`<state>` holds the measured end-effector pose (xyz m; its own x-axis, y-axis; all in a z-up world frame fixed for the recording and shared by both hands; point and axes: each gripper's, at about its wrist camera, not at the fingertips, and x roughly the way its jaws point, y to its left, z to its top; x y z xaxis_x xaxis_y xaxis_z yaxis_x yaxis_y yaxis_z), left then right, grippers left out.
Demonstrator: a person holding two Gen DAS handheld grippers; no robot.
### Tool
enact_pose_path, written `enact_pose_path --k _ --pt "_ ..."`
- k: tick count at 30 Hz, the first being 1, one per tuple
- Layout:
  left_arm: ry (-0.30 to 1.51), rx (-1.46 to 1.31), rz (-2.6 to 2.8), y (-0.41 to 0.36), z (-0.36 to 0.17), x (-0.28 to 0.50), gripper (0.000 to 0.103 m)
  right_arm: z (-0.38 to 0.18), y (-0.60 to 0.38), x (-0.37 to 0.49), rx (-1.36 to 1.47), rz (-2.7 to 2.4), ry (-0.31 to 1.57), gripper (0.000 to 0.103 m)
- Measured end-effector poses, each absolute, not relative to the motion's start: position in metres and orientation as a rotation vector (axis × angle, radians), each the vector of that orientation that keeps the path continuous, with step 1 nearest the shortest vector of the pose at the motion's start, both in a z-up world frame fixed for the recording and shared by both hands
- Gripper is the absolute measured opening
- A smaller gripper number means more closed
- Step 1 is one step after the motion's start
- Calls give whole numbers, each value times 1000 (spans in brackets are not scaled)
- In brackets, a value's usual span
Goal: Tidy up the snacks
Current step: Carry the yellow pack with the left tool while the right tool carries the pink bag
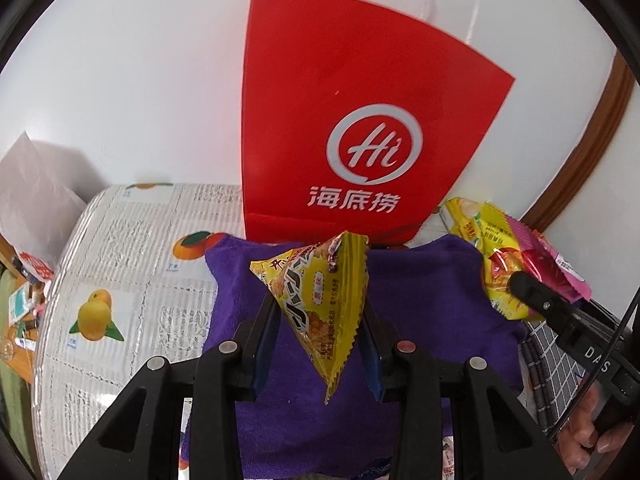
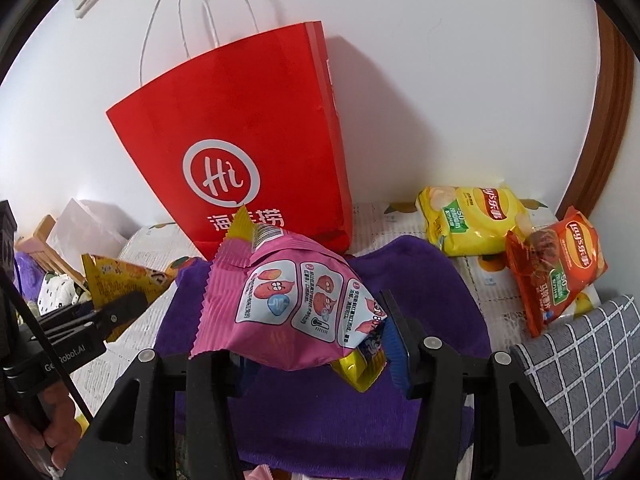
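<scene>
Left gripper [image 1: 320, 320] clamps yellow packet [image 1: 324, 304]; right gripper [image 2: 316, 340] pink packet [image 2: 292, 300].

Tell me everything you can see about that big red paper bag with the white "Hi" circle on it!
The big red paper bag looks like smooth, stiff paper. Its front shows a white ring with "Hi" inside and white Chinese characters underneath. Two thin white cord handles loop above its top. It stands upright, leaning slightly, close against the white wall, on the fruit-patterned tablecloth just behind the purple towel. Neither gripper touches it.
</scene>
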<state>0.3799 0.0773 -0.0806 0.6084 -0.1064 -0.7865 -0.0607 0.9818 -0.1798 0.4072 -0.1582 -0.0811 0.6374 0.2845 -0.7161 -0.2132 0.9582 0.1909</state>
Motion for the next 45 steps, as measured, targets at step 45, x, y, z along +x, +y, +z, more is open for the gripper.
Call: enact_pose_path --k 45 --pt "1053 -144 24 68 -124 399 35 -146 -162 443 18 195 1120 53"
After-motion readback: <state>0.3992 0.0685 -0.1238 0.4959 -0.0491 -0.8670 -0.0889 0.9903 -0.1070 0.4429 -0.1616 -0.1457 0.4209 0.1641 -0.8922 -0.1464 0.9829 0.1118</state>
